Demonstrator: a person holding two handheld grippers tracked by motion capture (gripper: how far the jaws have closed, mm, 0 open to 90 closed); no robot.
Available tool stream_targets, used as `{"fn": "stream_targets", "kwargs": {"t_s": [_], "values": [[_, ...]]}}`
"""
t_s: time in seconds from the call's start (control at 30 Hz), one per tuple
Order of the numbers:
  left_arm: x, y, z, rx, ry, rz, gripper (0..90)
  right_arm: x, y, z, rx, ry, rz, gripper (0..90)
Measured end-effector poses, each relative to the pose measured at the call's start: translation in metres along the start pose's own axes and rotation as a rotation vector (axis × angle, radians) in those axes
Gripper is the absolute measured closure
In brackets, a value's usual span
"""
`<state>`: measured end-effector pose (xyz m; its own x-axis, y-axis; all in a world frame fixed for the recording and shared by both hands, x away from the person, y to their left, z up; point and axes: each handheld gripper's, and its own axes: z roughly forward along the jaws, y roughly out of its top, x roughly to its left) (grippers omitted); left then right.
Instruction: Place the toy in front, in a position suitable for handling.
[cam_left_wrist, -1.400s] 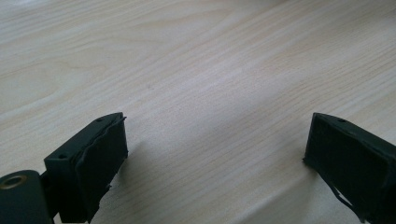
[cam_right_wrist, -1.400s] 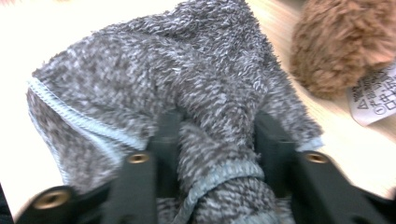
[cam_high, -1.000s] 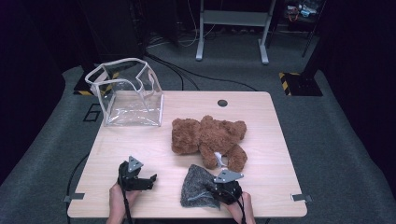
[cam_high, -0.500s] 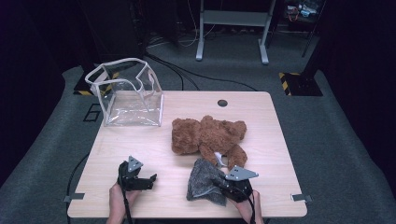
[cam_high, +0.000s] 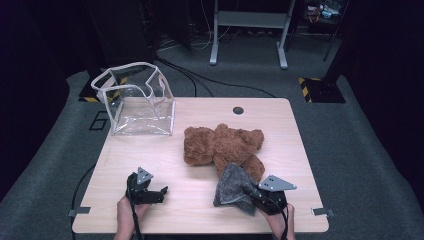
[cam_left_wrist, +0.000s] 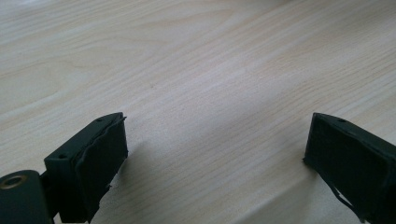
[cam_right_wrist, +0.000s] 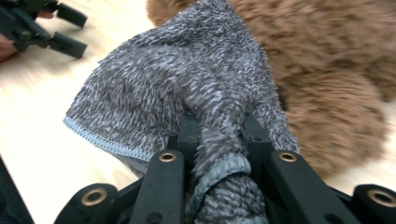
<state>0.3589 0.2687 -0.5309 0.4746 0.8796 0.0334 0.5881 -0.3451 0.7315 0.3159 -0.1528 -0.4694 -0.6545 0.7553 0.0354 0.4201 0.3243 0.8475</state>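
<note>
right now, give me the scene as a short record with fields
held item: grey cloth, bunched between the jaws of the right gripper
left gripper: open, nothing between the jaws, low over the table
cloth position: lifted, against the brown teddy bear
container: clear bag, open top, far left corner of table

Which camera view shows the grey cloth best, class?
The right gripper view: the grey cloth fills it, pinched between the right gripper jaws, stitched hem clear. The high view shows it small, beside the teddy bear. The left gripper view faces bare table.
</note>
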Motion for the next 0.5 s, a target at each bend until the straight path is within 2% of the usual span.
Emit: {"fn": "stream_targets", "kwargs": {"t_s": [0.1, 0.13, 0.33, 0.37, 0.47, 0.5], "values": [[0.000, 0.000, 0.000, -0.002, 0.000, -0.003, 5.6, -0.007, 0.000, -0.008, -0.012, -0.028, 0.011, 74.5], [0.000, 0.000, 0.000, 0.001, -0.001, 0.000, 5.6, -0.013, 0.000, -0.014, -0.016, -0.061, 0.026, 74.5], [0.000, 0.000, 0.000, 0.001, -0.001, 0.000, 5.5, -0.026, -0.002, -0.026, -0.022, -0.109, 0.054, 74.5], [0.000, 0.000, 0.000, -0.001, -0.001, -0.004, 5.6, -0.031, -0.002, -0.030, -0.021, -0.133, 0.069, 74.4], [0.001, 0.000, 0.000, 0.003, -0.007, -0.004, 5.6, -0.036, -0.002, -0.033, -0.026, -0.148, 0.078, 74.5], [0.000, 0.000, 0.000, -0.001, -0.005, -0.008, 5.6, -0.041, -0.002, -0.038, -0.033, -0.173, 0.091, 74.4]]}}
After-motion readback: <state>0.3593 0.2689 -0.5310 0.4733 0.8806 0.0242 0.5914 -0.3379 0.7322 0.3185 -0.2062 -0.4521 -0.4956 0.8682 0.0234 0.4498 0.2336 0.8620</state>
